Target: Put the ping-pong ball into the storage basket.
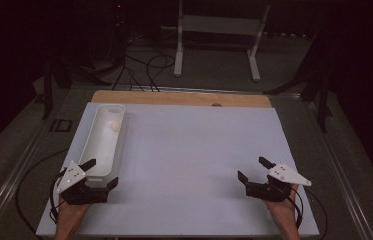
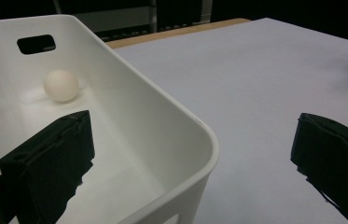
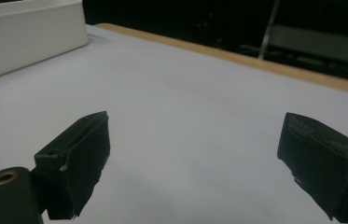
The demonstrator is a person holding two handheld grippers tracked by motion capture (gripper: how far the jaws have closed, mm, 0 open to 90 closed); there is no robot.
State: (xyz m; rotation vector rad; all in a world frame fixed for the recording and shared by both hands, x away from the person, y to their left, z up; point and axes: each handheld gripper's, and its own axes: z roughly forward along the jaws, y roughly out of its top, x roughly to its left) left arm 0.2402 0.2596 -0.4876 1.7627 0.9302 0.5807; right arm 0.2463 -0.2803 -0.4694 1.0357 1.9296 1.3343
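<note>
- At table's left: left gripper [image 1: 102, 174], jaws spread astride the bin's [image 1: 99, 150] near corner.
- Ball [image 2: 60, 85] lies at the bin's far end.
- Right gripper [image 1: 253, 169], spread wide, grips nothing, over bare table [image 1: 194, 150].

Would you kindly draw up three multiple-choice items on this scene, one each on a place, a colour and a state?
1. Where does the ball lie?
A. Inside the white bin, near its far end
B. On the bare table
C. Between the right gripper's jaws

2. What colour is the bin?
A. Black
B. White
C. Red

3. How does the left gripper stand?
A. Shut on the ball
B. Shut on nothing
C. Open, straddling the bin's near corner

Answers: 1 A, since the left gripper view shows the ball on the bin's floor below the handle slot. 2 B, as the walls are plainly white. 3 C, for one jaw hangs inside the bin and the other outside, wide apart.
</note>
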